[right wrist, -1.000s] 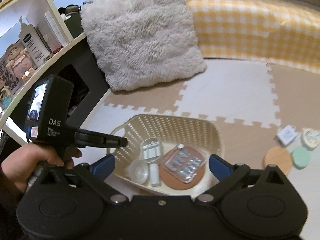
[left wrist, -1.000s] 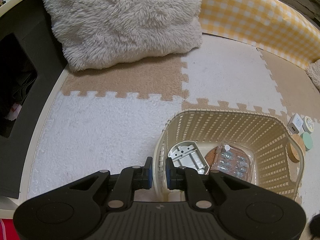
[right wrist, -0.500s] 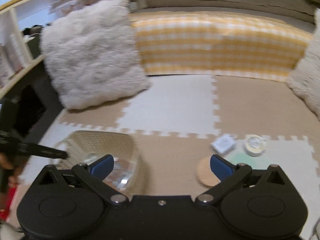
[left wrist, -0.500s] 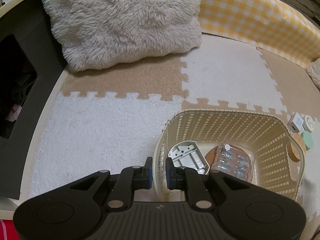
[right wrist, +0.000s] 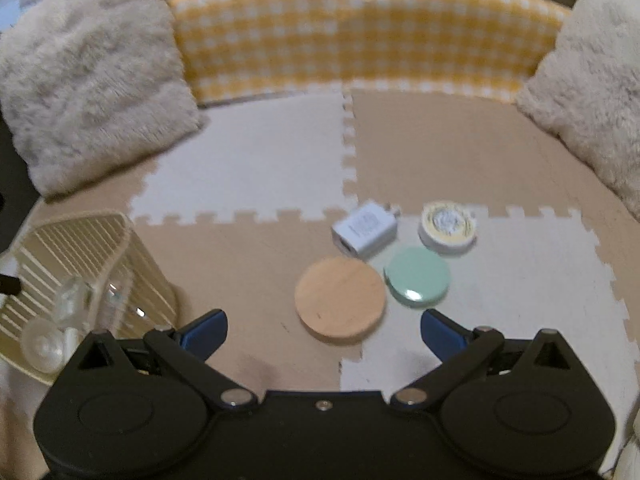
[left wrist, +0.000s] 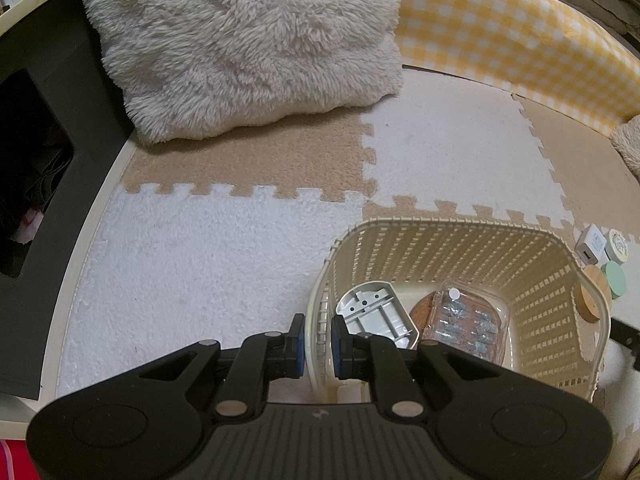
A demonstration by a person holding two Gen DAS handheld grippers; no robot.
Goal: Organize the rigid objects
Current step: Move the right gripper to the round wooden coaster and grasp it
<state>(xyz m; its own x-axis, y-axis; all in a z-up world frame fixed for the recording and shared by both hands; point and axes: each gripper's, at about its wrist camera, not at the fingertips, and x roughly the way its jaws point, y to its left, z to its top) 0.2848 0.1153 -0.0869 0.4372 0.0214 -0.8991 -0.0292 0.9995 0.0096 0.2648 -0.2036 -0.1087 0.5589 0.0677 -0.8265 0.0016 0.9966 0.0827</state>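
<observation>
My left gripper (left wrist: 318,344) is shut on the near left rim of the cream slatted basket (left wrist: 452,228). Inside the basket lie a grey plastic holder (left wrist: 372,312), a cork disc (left wrist: 426,310) and a clear blister pack (left wrist: 468,320). My right gripper (right wrist: 322,326) hangs open just above the floor mat, with the wooden disc (right wrist: 340,298) a little ahead between its blue fingertips. Beyond the disc lie a mint green round lid (right wrist: 416,274), a white charger cube (right wrist: 366,230) and a small round tin (right wrist: 448,226). The basket (right wrist: 72,248) sits at the left of the right wrist view.
Beige and white foam mat tiles (left wrist: 248,176) cover the floor. A fluffy cushion (left wrist: 248,44) and a yellow checked bolster (right wrist: 360,36) border the far side, and a second fluffy cushion (right wrist: 592,80) stands at the right. A dark shelf unit (left wrist: 36,160) runs along the left.
My right gripper swung from above the basket rightward and down to the loose items on the mat, staying open. The left gripper and basket have not moved.
</observation>
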